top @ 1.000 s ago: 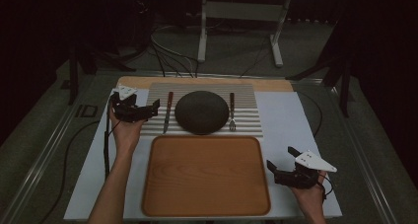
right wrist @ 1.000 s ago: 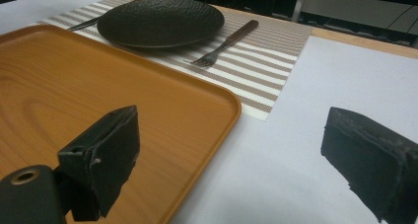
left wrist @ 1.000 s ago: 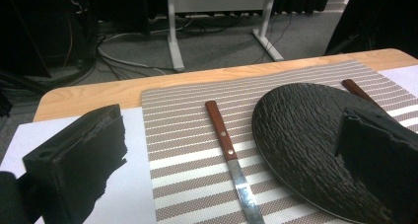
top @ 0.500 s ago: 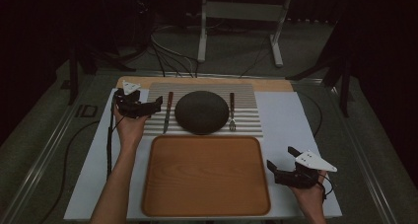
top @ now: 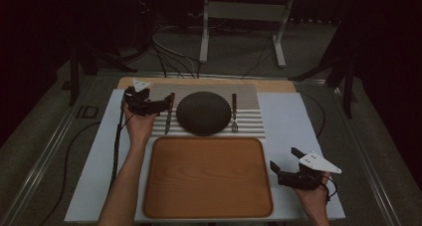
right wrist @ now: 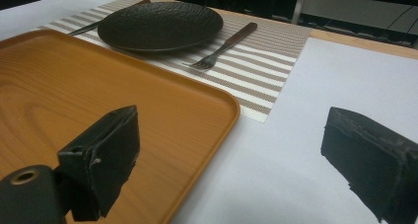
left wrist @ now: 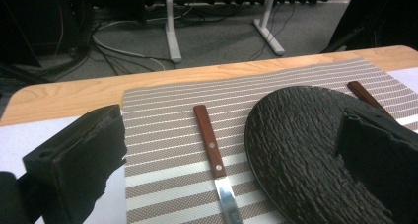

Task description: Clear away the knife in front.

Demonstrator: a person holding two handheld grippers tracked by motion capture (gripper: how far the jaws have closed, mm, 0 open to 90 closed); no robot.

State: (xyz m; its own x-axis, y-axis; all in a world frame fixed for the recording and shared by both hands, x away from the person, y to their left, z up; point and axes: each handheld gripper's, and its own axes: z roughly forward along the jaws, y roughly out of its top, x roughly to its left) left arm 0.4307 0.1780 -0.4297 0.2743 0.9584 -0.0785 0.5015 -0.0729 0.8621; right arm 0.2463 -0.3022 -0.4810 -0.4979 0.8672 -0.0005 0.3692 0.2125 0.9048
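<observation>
Item: my left tool, jaws apart, held over the mat's left edge; nothing gripped. Item: knife, wooden handle, lying on the mat between my left jaws, untouched. Item: dark plate, just right of the knife and close against that side of it. Item: fork, right of the plate. Item: tray, nearer me, bare. Item: my right tool, jaws apart, on the table beside the tray's right edge.
</observation>
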